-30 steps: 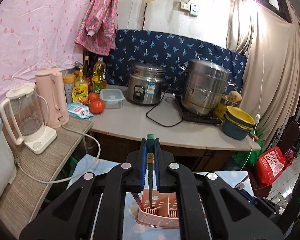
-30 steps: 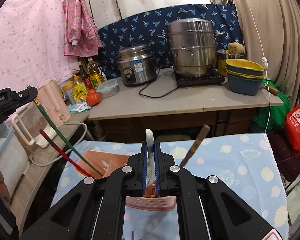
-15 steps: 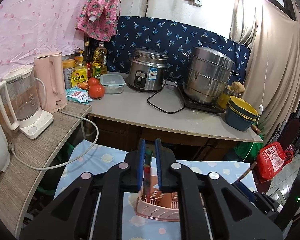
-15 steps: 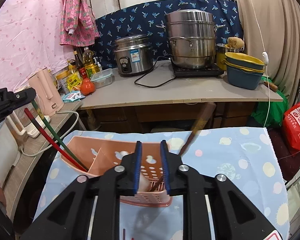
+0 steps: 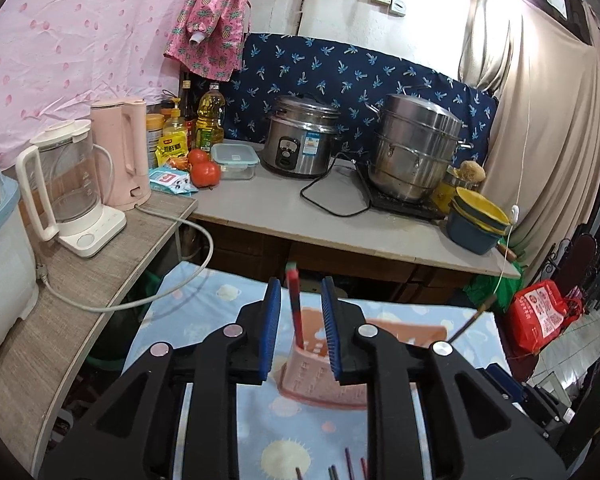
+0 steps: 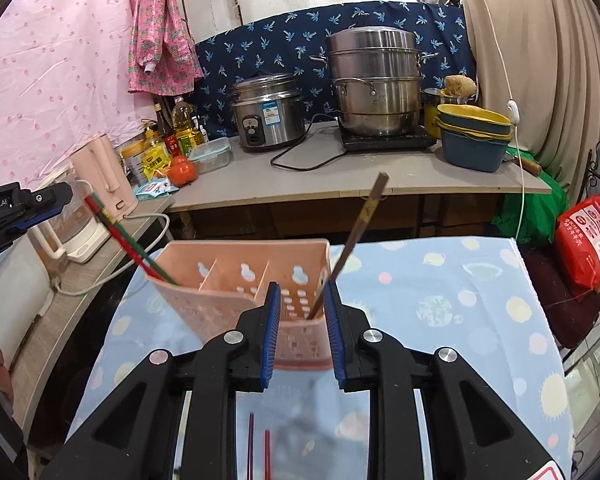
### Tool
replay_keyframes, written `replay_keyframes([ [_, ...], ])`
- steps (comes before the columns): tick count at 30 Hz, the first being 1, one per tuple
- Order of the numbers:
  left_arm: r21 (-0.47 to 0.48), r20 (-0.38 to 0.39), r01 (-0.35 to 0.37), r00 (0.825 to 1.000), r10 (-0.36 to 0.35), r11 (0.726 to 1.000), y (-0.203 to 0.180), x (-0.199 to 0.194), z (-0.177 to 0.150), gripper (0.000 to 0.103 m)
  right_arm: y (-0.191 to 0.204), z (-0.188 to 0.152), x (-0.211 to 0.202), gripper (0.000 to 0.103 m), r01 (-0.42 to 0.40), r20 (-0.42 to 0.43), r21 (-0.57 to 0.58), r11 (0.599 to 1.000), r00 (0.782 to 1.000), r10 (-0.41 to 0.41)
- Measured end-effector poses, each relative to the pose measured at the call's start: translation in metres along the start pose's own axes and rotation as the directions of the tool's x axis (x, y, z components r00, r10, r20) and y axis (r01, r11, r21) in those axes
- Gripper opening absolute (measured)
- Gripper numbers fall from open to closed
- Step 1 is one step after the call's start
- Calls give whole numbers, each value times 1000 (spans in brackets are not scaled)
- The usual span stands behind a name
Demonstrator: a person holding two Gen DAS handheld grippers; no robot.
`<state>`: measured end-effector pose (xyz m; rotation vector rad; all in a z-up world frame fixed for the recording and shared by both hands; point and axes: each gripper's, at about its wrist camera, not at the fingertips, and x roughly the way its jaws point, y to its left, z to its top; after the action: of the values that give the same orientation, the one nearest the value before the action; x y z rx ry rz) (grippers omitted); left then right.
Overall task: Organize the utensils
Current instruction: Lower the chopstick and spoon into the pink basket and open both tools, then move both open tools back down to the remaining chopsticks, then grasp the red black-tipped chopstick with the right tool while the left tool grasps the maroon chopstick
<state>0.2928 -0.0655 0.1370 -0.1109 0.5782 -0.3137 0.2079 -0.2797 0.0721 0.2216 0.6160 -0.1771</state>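
Observation:
A pink slotted utensil holder [image 6: 236, 280] stands on the blue spotted cloth [image 6: 440, 300]. Red and green chopsticks [image 6: 132, 246] lean out of its left compartment. A brown chopstick [image 6: 356, 236] leans out of its right compartment. My right gripper [image 6: 300, 320] is open and empty just in front of the holder. My left gripper [image 5: 300, 324] is open above the holder [image 5: 320, 376], with the red and green chopsticks [image 5: 294, 304] standing loose between its fingers. It also shows at the left edge of the right wrist view [image 6: 28, 208]. Loose chopsticks [image 6: 258, 452] lie on the cloth near me.
A counter [image 5: 340, 220] behind the cloth carries a rice cooker [image 5: 300, 136], a steel steamer pot [image 5: 416, 148], stacked bowls [image 5: 476, 216], tomatoes and bottles. A side shelf at left holds a glass kettle [image 5: 64, 184] and a pink kettle [image 5: 120, 152]. A red bag [image 6: 588, 236] sits right.
Both grippers have opened. The left let go of the green chopstick, which now stands in the holder. The right let go of the white spoon, which is now out of sight, and pulled back.

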Motion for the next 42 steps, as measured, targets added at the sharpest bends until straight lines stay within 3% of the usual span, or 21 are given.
replay_keyframes([
  [13,11,-172,0,985,2,1000,6,-39,-112,20,-2,-96,-62,22,3,-101,4,1000,995,-3],
  [28,27,-406,13,914,-1,1000,5,-65,-258,20,8,-225,-90,22,-28,-288,-30,999,957,19],
  [33,26,-432,27,902,-13,999,3,-74,-282,20,15,-247,-94,22,-54,-318,-36,998,947,40],
  [42,17,-451,31,892,-20,999,2,-78,-294,20,20,-254,-91,22,-67,-337,-47,997,940,48],
])
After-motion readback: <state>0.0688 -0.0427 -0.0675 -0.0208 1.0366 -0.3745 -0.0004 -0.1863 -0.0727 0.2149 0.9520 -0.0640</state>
